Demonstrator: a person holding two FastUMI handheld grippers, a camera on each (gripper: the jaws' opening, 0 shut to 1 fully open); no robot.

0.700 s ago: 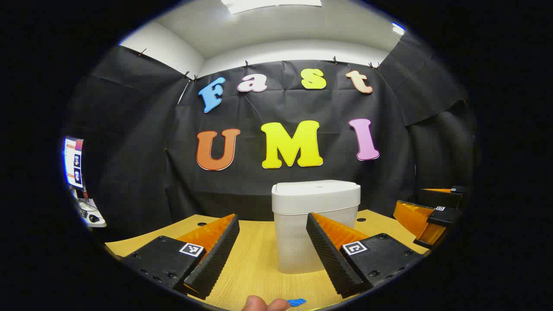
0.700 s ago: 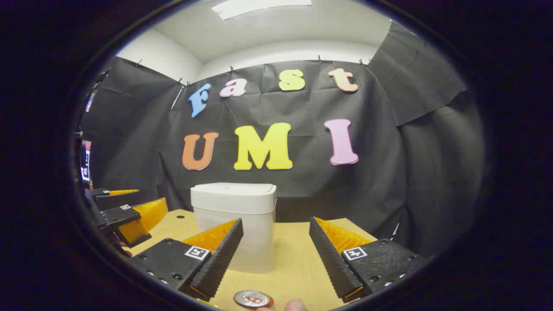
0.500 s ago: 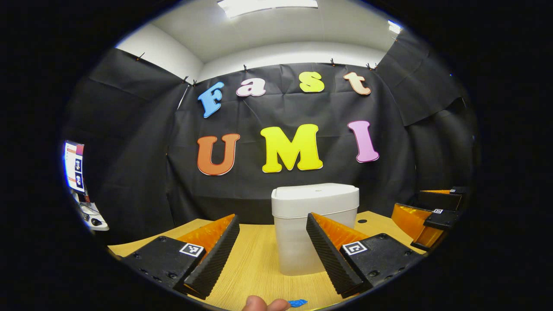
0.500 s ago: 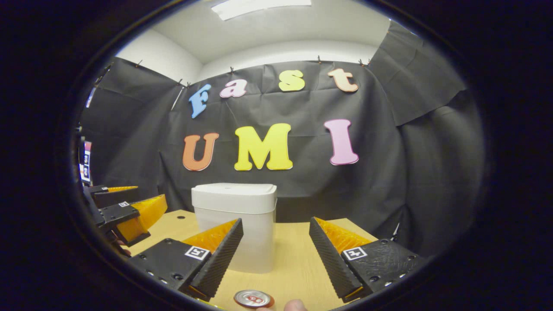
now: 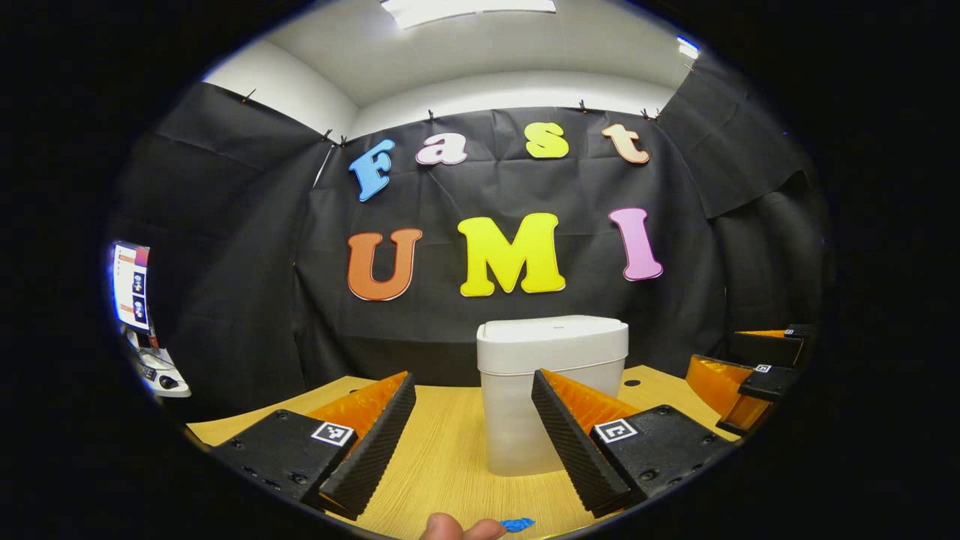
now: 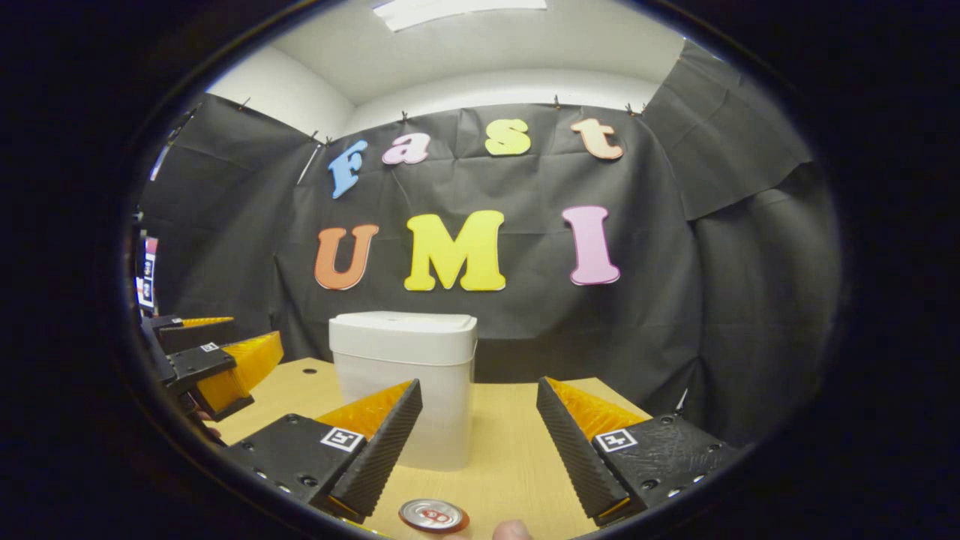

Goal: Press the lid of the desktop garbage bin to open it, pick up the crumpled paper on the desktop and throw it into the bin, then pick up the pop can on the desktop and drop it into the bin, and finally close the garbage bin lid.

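The white desktop bin [image 5: 553, 390] stood upright on the wooden desk [image 5: 442, 457], lid [image 6: 403, 335] shut, straight ahead of the left gripper [image 5: 472, 442] and a little left of the right gripper [image 6: 480, 450]. Both grippers hung back with fingers spread wide, holding nothing. The left looked better lined up for the press. The pop can [image 6: 433, 516] sat just under the right gripper, top upward.

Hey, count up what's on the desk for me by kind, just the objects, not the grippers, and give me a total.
Garbage bin, white, lid shut: 1
Pop can, top showing: 1
Small blue scrap, too little in view to identify: 1
Total: 3
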